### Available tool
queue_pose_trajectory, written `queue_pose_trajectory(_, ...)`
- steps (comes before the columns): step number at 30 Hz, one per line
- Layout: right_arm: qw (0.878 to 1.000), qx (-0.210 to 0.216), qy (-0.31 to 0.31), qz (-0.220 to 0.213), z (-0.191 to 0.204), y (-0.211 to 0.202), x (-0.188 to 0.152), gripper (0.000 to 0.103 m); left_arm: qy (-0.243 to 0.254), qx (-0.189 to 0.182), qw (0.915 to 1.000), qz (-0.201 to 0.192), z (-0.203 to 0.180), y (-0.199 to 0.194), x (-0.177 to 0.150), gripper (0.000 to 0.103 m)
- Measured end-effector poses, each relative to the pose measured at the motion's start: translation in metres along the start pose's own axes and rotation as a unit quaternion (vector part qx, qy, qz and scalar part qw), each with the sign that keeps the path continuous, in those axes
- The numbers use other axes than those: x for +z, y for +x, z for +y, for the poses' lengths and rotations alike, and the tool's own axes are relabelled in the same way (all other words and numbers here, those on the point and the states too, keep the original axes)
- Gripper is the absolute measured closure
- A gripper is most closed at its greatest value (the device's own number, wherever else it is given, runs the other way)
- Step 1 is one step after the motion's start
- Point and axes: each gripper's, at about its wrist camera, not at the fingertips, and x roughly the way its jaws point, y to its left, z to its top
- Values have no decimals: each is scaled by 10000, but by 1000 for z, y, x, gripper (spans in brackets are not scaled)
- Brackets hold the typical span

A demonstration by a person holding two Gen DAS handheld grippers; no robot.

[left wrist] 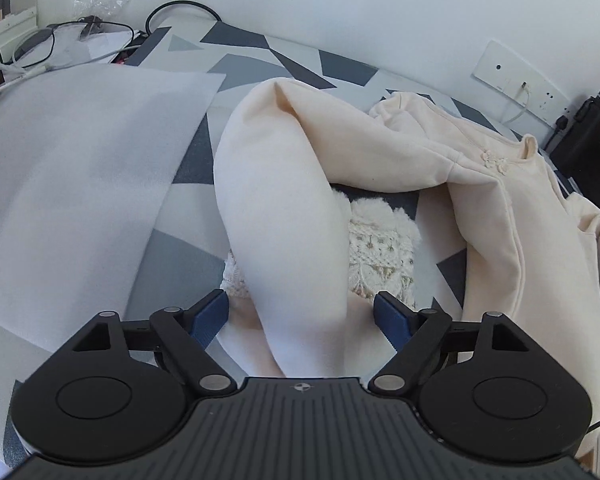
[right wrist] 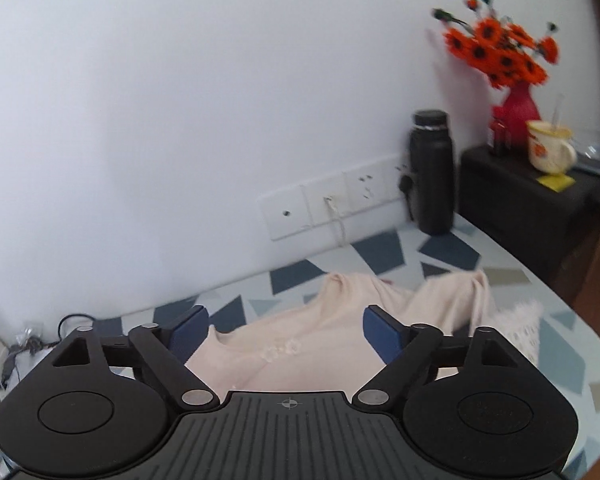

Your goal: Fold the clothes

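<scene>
A cream long-sleeved garment (left wrist: 496,184) lies crumpled on the patterned table cover (left wrist: 260,56). One sleeve (left wrist: 284,216) runs from the far middle toward me and passes between the fingers of my left gripper (left wrist: 302,316), which is open with its blue pads apart on either side of the sleeve. A white lace piece (left wrist: 380,248) lies under the sleeve. In the right wrist view the same garment (right wrist: 300,344) lies below my right gripper (right wrist: 286,332), which is open and holds nothing, raised above the cloth.
A white foam sheet (left wrist: 80,168) covers the table's left part, with cables and clutter (left wrist: 60,44) behind it. A wall socket strip (right wrist: 332,204), a black bottle (right wrist: 432,172), a red vase of orange flowers (right wrist: 512,72) and a mug (right wrist: 548,148) stand at the back right.
</scene>
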Motion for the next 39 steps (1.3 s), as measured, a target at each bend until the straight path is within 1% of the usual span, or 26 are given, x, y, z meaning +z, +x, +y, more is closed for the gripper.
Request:
queue_pose_trajectory(1,9998,58,-155,67,2,12,2,15,-99,91,9999,-10,1,2,6,32)
queue_pose_trajectory(2,9994,116,-309,133,4,24,3,15,-199,183,9996,-20,1,5,12,61)
queue_pose_trajectory(3,9986,174,-464,200,6,36,5,15,-298,274,9992,-30,2,7,18,81)
queue_pose_trajectory(4,9975,232,-618,266,8,49,6,15,-490,346,9982,-49,6,7,27,88)
queue_pose_trajectory(5,9970,276,-612,398,7,62,6,16,-705,458,9963,-189,11,2,39,92)
queue_pose_trajectory(7,9962,357,-426,677,1,89,5,18,-952,819,9895,-714,19,-19,62,93)
queue_pose_trajectory(9,9950,442,-134,883,-7,111,6,20,-1062,1172,9772,-1414,25,-51,83,93)
queue_pose_trajectory(10,9942,485,-5,957,-10,119,5,21,-1038,1376,9686,-1792,26,-70,91,93)
queue_pose_trajectory(11,9932,528,124,1031,-14,128,4,21,-1007,1539,9620,-2019,26,-84,98,93)
queue_pose_trajectory(13,9904,613,382,1179,-22,144,3,21,-936,1776,9560,-2140,26,-101,107,92)
queue_pose_trajectory(14,9891,617,484,1244,-25,150,1,21,-901,1907,9548,-2096,25,-106,109,90)
queue_pose_trajectory(16,9846,539,796,1460,-35,162,-8,20,-881,2210,9575,-1631,22,-100,104,72)
queue_pose_trajectory(17,9816,496,959,1573,-41,167,-13,20,-929,2319,9585,-1374,22,-95,100,40)
queue_pose_trajectory(18,9789,386,1107,1674,-47,173,-19,20,-1023,2375,9591,-1155,23,-88,94,16)
queue_pose_trajectory(20,9755,59,1203,1838,-60,185,-29,20,-1280,2288,9610,-878,27,-79,78,15)
queue_pose_trajectory(22,9742,-309,1102,1947,-72,196,-38,20,-1537,2180,9619,-606,27,-74,63,15)
queue_pose_trajectory(23,9746,-429,998,1958,-77,199,-40,20,-1532,2077,9646,-540,21,-69,61,16)
queue_pose_trajectory(24,9751,-526,891,1962,-82,202,-42,20,-1376,1909,9704,-551,9,-62,66,17)
queue_pose_trajectory(28,9870,-619,344,1441,-92,204,-39,20,-744,1227,9879,-595,-36,-33,88,18)
queue_pose_trajectory(31,9913,-445,-195,1226,-87,216,-36,21,-265,708,9952,-624,-71,-12,104,18)
queue_pose_trajectory(32,9909,-376,-378,1235,-83,221,-36,22,-149,521,9971,-526,-81,1,111,24)
queue_pose_trajectory(33,9900,-313,-554,1262,-79,226,-36,22,-99,320,9991,-273,-92,22,118,29)
queue_pose_trajectory(35,9860,-183,-858,1417,-70,235,-39,22,-126,66,9996,244,-112,61,122,30)
queue_pose_trajectory(36,9846,-115,-960,1455,-67,238,-41,22,-137,36,9988,463,-121,77,121,30)
queue_pose_trajectory(38,9813,9,-1168,1527,-64,244,-47,22,-79,157,9966,808,-136,103,113,29)
queue_pose_trajectory(39,9795,42,-1271,1561,-62,247,-51,22,60,266,9961,835,-142,111,108,23)
